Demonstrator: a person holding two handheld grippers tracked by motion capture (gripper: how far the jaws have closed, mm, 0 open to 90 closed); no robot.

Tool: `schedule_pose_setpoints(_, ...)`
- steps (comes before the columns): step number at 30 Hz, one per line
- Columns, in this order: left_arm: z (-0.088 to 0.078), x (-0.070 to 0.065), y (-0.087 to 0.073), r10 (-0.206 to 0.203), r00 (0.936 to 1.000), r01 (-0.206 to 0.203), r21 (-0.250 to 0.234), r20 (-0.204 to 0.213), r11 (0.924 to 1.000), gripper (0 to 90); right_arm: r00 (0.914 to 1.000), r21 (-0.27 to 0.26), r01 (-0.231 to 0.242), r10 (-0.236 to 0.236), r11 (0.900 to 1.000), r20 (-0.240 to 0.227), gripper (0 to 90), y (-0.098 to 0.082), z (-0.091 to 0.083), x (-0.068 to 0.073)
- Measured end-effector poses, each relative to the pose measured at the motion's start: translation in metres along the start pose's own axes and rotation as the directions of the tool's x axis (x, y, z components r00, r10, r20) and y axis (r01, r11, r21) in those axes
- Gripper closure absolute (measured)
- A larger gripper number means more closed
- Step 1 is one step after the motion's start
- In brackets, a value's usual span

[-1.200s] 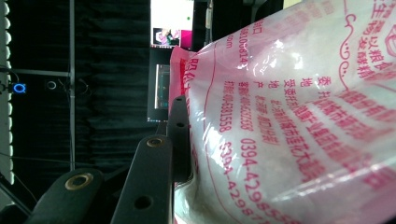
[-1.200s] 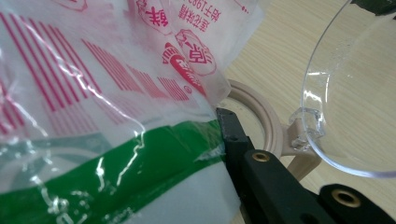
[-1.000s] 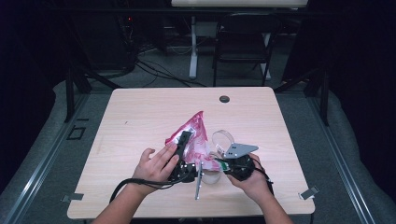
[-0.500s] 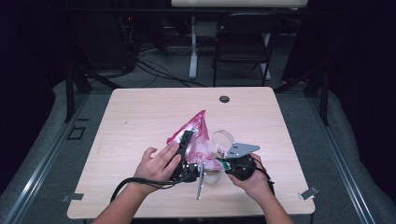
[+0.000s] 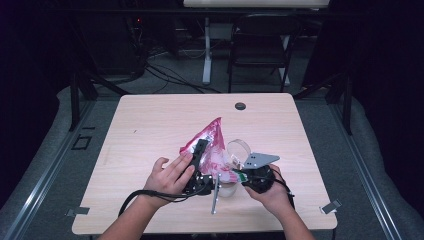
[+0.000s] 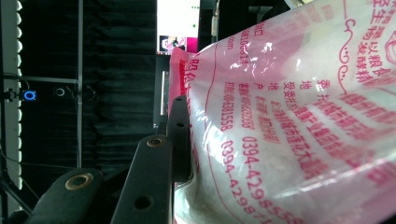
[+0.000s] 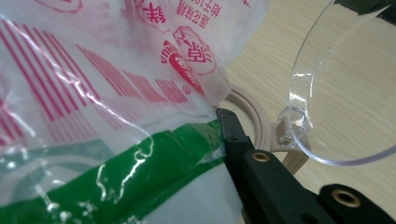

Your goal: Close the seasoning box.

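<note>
Pink-printed plastic bag [image 5: 212,145] held upright at the table's [image 5: 150,125] near-centre, left gripper [image 5: 199,152] pinching its side, right gripper [image 5: 239,175] clamped on its green-striped lower edge beside a clear lid [image 5: 239,148].

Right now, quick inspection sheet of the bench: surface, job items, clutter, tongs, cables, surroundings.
Surface: light wood table, with a dark round grommet near the far edge.
Job's things: pink-printed plastic bag raised to a peak at mid-table; a clear hinged lid on a beige-rimmed container beside it, with the lid standing open.
Clutter: nothing seen.
Grippers: left tongs reach up along the bag, one jaw lying against the film; right tongs shut on the bag's green-striped edge.
Cables: black cable loops from the left hand toward the near edge.
Surroundings: dark room, folding chair and floor cables beyond the table.
</note>
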State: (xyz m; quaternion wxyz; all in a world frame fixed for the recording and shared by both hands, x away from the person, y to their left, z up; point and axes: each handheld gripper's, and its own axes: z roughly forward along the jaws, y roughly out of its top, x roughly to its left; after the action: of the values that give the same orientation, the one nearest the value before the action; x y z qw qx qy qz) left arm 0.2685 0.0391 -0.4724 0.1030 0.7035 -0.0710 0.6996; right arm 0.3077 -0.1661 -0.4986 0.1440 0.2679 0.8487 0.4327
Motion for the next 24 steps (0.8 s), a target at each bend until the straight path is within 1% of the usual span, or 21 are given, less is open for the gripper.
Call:
schedule_pose_setpoints(1,-0.0003,-0.0003,0.0,-0.006,1.0,0.006,0.004,0.002,1.0,70.3,1.0,-0.001,-0.001,0.001,1.0,0.0,90.0,-0.0001,0.0001,0.0001)
schedule_pose_setpoints(3,-0.0001,-0.0002,0.0004,0.0,0.9999,0.0,-0.011,-0.012,0.9999,70.3,1.0,0.001,0.001,-0.001,1.0,0.001,90.0,-0.0001,-0.0001,-0.0001)
schedule_pose_setpoints(4,-0.0005,0.0,0.0009,-0.001,1.0,0.001,-0.005,-0.003,1.0,70.3,1.0,0.001,0.001,-0.001,1.0,0.001,90.0,-0.0001,-0.0002,-0.0001)
schedule_pose_setpoints(10,-0.0018,0.0012,0.0021,0.007,0.9999,-0.007,-0.004,-0.014,1.0,70.3,1.0,-0.003,-0.001,0.001,1.0,0.0,90.0,0.0,-0.0006,-0.0005)
schedule_pose_setpoints(11,-0.0013,0.0009,0.0017,0.006,0.9998,-0.007,-0.016,-0.02,0.9998,70.3,1.0,-0.004,-0.001,0.001,1.0,0.0,90.0,0.0,-0.0006,-0.0005)
schedule_pose_setpoints(24,-0.0016,0.0013,0.0018,0.007,0.9998,-0.007,-0.017,-0.016,0.9998,70.3,1.0,-0.004,-0.001,0.001,1.0,0.0,90.0,0.0002,-0.0006,-0.0006)
